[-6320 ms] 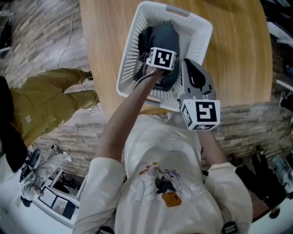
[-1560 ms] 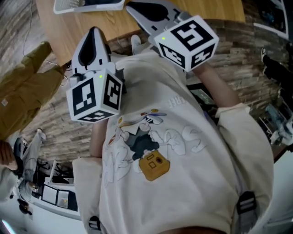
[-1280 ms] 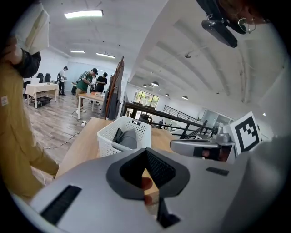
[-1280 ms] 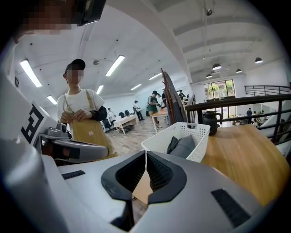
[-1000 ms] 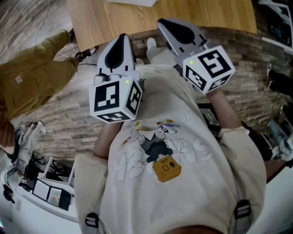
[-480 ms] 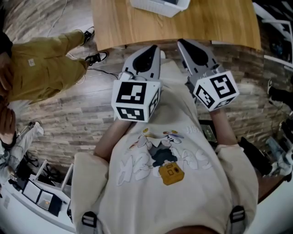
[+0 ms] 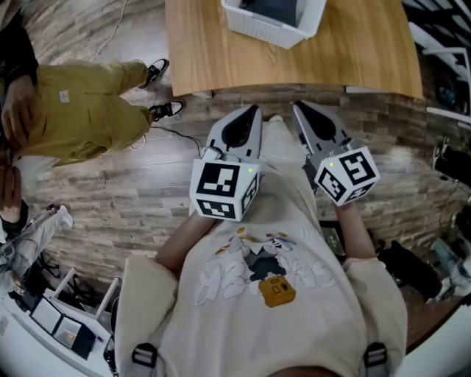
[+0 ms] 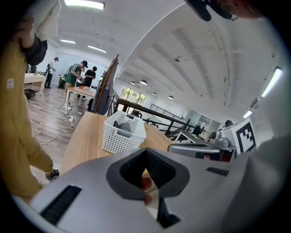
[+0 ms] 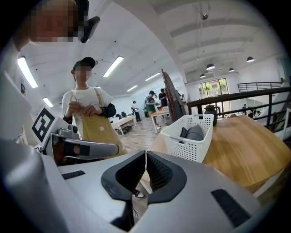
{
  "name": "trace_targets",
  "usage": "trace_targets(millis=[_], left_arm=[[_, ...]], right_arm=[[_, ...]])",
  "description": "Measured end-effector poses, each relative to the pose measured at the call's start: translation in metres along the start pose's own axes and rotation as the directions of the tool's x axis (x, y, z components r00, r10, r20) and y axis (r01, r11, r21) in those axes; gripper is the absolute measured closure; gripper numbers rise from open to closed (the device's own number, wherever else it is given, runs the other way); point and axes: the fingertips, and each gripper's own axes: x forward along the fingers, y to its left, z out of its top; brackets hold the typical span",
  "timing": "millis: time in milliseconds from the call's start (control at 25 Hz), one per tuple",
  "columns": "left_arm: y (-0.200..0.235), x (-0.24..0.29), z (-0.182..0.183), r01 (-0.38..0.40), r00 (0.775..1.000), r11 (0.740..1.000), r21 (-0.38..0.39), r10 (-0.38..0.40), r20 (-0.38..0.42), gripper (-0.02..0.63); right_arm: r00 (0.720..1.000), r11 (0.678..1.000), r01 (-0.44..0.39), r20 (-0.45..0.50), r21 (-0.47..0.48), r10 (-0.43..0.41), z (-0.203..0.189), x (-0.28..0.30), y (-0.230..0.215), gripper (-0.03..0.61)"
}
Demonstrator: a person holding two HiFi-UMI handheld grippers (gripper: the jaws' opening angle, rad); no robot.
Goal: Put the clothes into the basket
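Clothes point(image 7: 274, 7): dark bundle, down inside the white basket point(image 7: 259, 31) on the wooden counter point(image 7: 368, 51), top of the head view. Looks settled, with no spill over the rim. Far left, mustard garment point(image 7: 81, 110) hanging from the hands of a bystander point(image 9: 84, 98), off the counter and over the plank floor point(image 7: 110, 199). Perhaps the next piece, hard to say. Next across, left gripper point(image 7: 255, 109): fingers clenched flat together, empty, held out from the cream sweatshirt point(image 7: 272, 294), short of the counter edge. Just beside it, right gripper point(image 7: 297, 105): fingers pressed together too, empty. Handling call for any such garment: soft, light, floppy, no stiffness to push against; bound to drape and trail from a single corner. Better to pinch a bunched fold near the middle, several layers at once, and lift clear of the rim before letting go. No breakage worry; more a matter of a leg or sleeve snagging on the basket wall.
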Motion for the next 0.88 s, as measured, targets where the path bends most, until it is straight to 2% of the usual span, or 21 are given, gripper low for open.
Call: trace_targets(millis=[160, 360, 600, 880], left_arm=[[-0.005, 0.006, -0.001, 0.004, 1.000, 1.000, -0.018, -0.004, -0.009, 0.614], [-0.018, 0.007, -0.001, 0.025, 1.000, 0.999, 0.030, -0.025, -0.007, 0.614], [-0.026, 0.000, -0.023, 0.073, 0.996, 0.997, -0.004, -0.073, -0.060, 0.614], [-0.027, -0.014, -0.019, 0.075, 0.996, 0.997, -0.002, -0.075, -0.044, 0.614]], right_arm=[[0.999, 0.997, 0.019, -0.039, -0.075, -0.022, -0.006, -0.011, -0.004, 0.557], [0.998, 0.998, 0.044, -0.035, -0.041, -0.046, -0.006, -0.016, -0.008, 0.557], [0.998, 0.997, 0.008, -0.057, -0.074, -0.013, -0.011, -0.018, 0.013, 0.557], [0.999, 0.995, -0.015, -0.053, -0.094, 0.010, -0.008, -0.020, 0.031, 0.557]])
